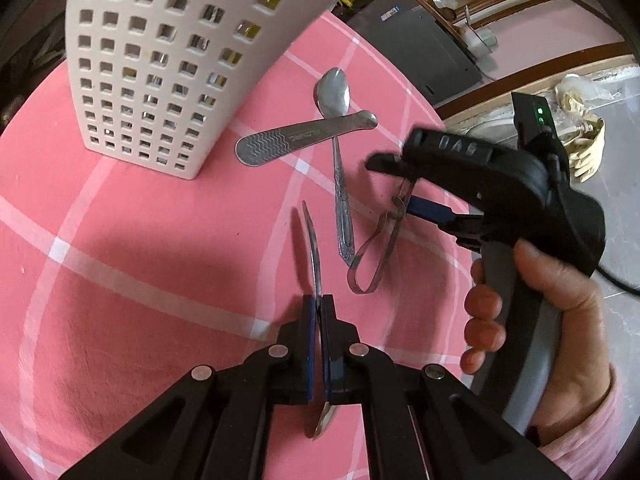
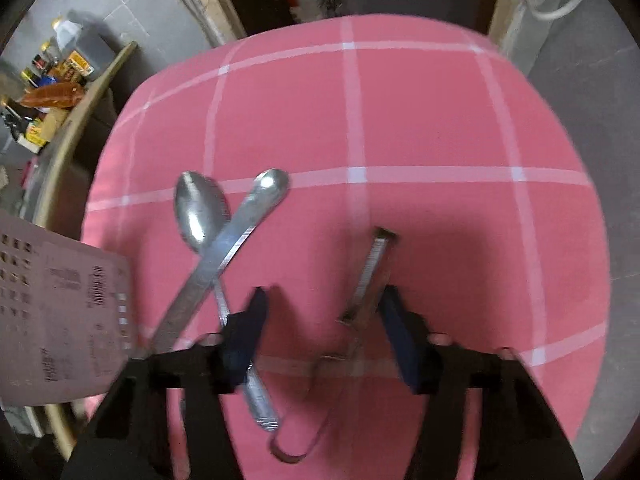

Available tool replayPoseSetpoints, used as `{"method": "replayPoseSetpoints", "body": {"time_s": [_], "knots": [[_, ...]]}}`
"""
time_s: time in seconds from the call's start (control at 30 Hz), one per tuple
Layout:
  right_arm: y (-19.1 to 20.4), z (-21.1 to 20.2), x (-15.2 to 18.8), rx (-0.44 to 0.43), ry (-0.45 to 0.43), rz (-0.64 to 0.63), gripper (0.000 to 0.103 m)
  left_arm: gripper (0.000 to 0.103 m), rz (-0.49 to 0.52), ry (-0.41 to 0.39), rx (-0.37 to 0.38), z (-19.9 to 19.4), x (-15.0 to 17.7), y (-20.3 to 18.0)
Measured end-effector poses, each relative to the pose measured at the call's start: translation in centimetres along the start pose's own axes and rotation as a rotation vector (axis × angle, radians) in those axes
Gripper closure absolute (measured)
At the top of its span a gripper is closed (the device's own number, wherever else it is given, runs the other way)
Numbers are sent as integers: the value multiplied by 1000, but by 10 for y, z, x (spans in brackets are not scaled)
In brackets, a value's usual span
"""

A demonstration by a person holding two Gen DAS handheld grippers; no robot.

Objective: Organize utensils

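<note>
The tablecloth [image 1: 140, 240] is pink with a wide white grid. The perforated utensil holder [image 1: 152, 64] is off-white. The spoon [image 1: 334, 96] and the wave-patterned handle [image 1: 280, 140] crossing it are silver. Both grippers are black with blue pads [image 2: 400, 336].

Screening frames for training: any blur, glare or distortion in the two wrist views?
Left wrist: mostly sharp, with fisheye bending of the white basket and dark corners; only the right tongs smear. The left tongs cast a soft shadow. Right wrist: motion blur throughout, worst on the metal clip; glare spots on the spoon.
</note>
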State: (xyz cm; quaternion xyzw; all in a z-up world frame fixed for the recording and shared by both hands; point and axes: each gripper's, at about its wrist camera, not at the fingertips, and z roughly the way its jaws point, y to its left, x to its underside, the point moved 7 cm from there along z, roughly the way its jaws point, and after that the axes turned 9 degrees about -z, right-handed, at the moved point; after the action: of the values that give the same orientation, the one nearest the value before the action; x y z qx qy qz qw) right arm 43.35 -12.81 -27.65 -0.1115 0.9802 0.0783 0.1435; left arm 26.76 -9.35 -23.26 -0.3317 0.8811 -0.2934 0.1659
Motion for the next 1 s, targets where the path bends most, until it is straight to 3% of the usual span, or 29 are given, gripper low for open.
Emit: {"method": "replayPoseSetpoints", "body": {"time_s": [0.03,0.07,0.27,0.33,0.4,0.47,0.67,0.93,1.0], "knots": [[-4,-2,1,9,-8,5,79,100,-1,1,2,-2,1,2],[-8,-4,2,16,-13,7,83,100,-2,2,5,-4,2,6],[-11,-12,4,8,-46,-106,83,100,8,-3,2,-6,5,10],[-13,-16,6,-81,-38,-64,83,101,26,-9,-2,-8,8,6],[-25,-20,12,-257,-11,66,84,101,54,-11,1,-10,11,1],[-34,-24,20,-351,-14,139,85,101,77,-18,-3,-14,14,-3],[-51,-63,46,-487,-171,158,90,101,113,-60,13,-38,18,-13],[-48,-135,45,-468,-411,-8,91,101,172,-222,157,-106,4,-51],[-44,-152,43,-499,-461,-7,91,101,187,-250,174,-121,-2,-59]]}}
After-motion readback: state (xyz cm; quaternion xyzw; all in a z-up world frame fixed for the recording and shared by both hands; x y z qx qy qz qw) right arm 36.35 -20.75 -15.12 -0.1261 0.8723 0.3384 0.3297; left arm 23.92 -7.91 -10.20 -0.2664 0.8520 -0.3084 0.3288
